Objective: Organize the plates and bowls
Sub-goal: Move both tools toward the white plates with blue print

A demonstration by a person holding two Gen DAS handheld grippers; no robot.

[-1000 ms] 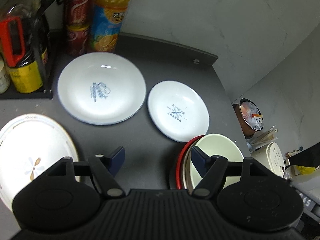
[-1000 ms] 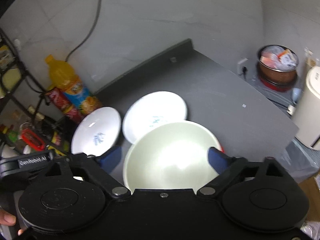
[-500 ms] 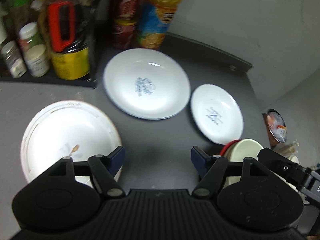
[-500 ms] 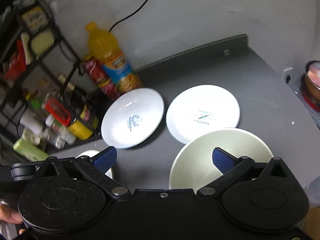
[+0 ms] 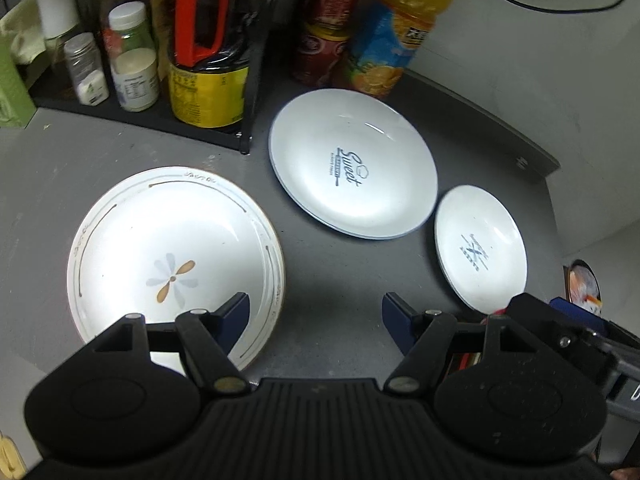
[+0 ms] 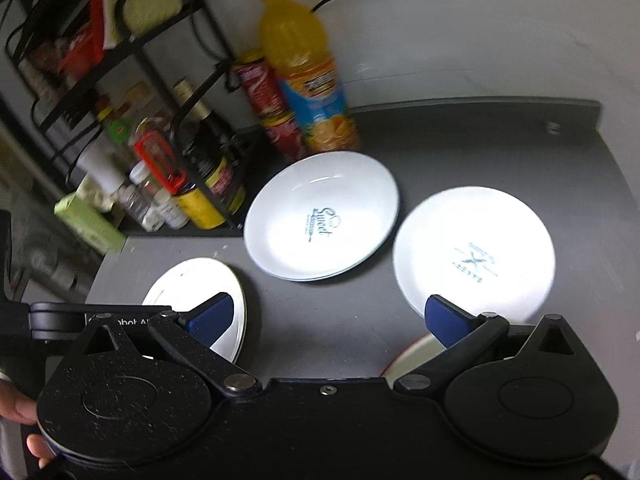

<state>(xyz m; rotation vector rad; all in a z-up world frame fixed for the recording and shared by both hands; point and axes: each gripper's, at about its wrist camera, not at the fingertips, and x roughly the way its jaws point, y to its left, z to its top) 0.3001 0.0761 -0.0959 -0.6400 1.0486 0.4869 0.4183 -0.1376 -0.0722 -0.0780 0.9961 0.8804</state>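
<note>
- While both views have swung leftward in the last second, the left tool now hangs over the near rim of the flower-patterned plate, which sat at the edge of its view a second ago; its fingers are spread wide with nothing between them
- The right tool has drawn back from the cream bowl, which filled its view a second ago and now shows only as a sliver of rim, with a red edge beside it, under the right finger; this tool too is spread and empty
- On the grey tabletop three plates lie apart from one another: the flower-patterned one nearest the left tool, the large "Sweet" plate in the middle, just in front of the orange juice bottle, and the small white plate to the right
- The bowls are mostly hidden behind the tools, so how they are stacked cannot be told
- Judging by the shift, the bowl looks set down and attention is turning to the plates; nothing is stacked among them yet, and the flower-patterned plate seems the likeliest next pick for the left tool
</note>
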